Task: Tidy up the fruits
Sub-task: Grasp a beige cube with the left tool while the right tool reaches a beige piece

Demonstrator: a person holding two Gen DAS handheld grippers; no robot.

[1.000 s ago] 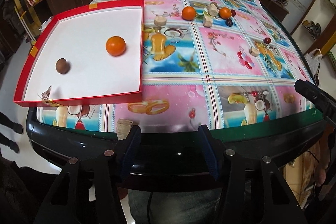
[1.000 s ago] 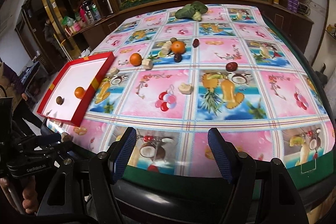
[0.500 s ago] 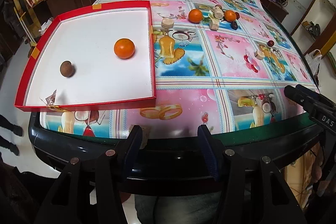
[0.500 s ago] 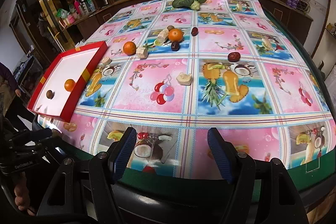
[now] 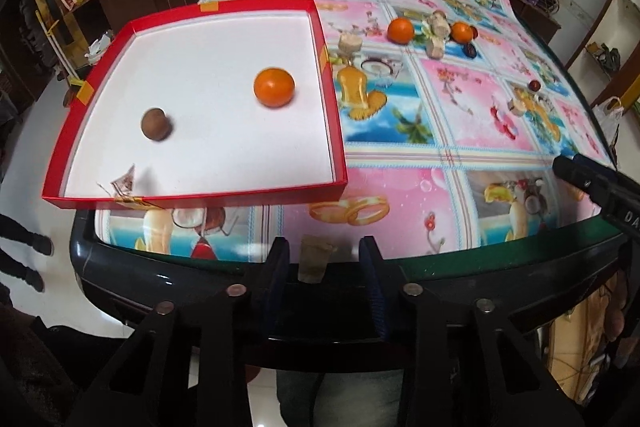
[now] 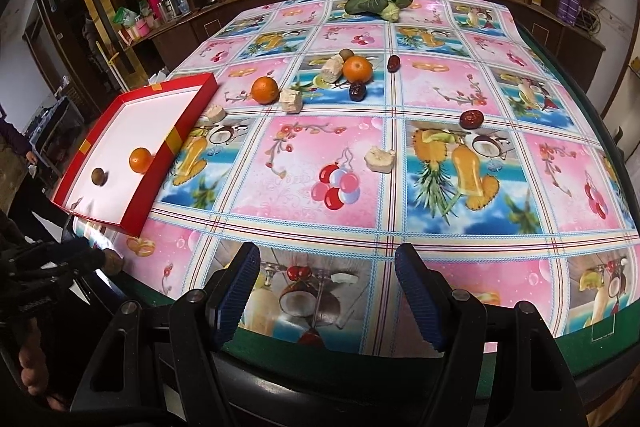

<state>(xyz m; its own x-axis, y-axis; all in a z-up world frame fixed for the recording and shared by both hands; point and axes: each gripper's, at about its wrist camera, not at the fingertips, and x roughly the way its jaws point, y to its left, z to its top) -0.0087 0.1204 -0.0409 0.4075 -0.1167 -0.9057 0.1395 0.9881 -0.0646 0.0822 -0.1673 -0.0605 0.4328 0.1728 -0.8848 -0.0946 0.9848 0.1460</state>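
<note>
- Our left gripper [image 5: 322, 263] was closing around a small tan chunk [image 5: 315, 263] at the table edge [image 5: 460, 263]; contact looked unsure.
- Our right gripper [image 6: 326, 291] stood wide, empty.
- An orange [image 5: 274, 87] and brown fruit [image 5: 156, 123] lay in the red tray [image 5: 336, 131].

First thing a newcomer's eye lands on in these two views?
Probably the red tray with its white floor, at the table's near left corner, holding an orange and a small brown fruit. Next, the loud fruit-print tablecloth, with two more oranges, dark red dates and pale chunks scattered mid-table, and leafy greens at the far edge.
</note>
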